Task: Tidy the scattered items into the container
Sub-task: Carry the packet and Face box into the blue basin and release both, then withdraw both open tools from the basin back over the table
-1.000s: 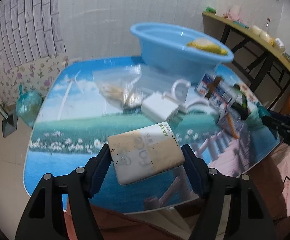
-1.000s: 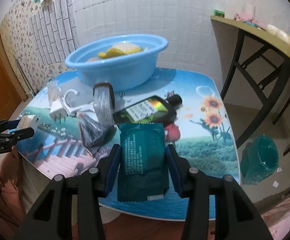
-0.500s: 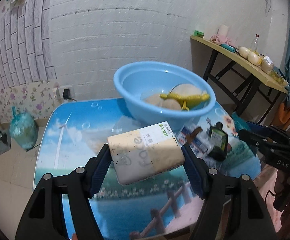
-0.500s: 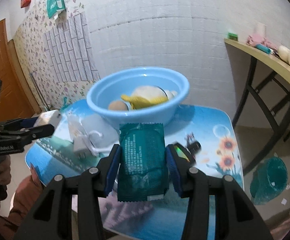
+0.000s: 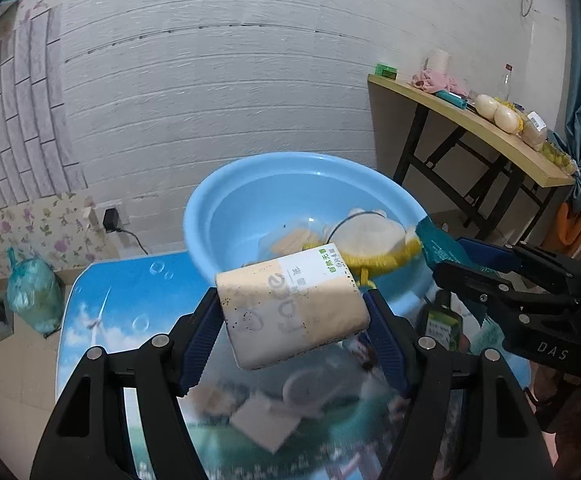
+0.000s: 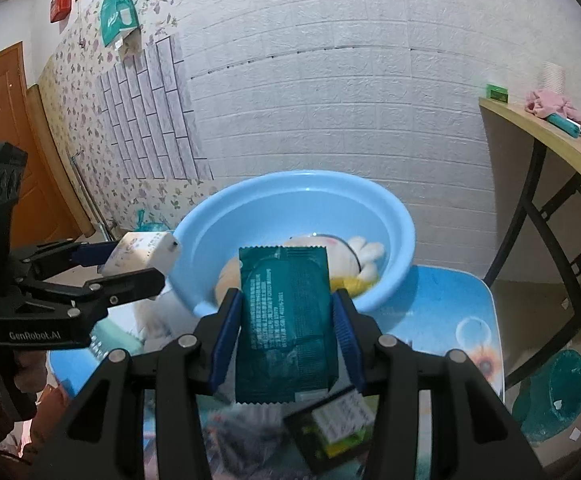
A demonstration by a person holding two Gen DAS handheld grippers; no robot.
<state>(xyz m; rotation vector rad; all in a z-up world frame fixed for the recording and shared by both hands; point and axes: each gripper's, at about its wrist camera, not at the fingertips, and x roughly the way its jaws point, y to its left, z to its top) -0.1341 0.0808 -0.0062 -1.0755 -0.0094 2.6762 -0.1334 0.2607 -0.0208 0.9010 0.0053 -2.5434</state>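
My left gripper [image 5: 292,312] is shut on a beige and white tissue pack [image 5: 290,308], held in the air just in front of the blue basin [image 5: 250,200]. My right gripper [image 6: 288,320] is shut on a dark green sachet [image 6: 286,320], also raised in front of the basin [image 6: 394,220]. The basin holds a white and yellow plush toy [image 6: 354,256] and a clear packet [image 5: 290,236]. Each gripper shows in the other's view: the right one [image 5: 438,256] at the basin's right rim, the left one [image 6: 142,260] at its left rim.
Below the grippers the picture-printed table [image 5: 102,300] carries a dark bottle [image 6: 330,428], a white charger block [image 5: 262,420] and other blurred items. A wooden side table [image 5: 470,120] stands at the right. A teal bin [image 6: 554,392] sits on the floor.
Both grippers have risen and moved forward toward the basin with their items still held. They are now close to its rim, and more of the basin's inside shows.
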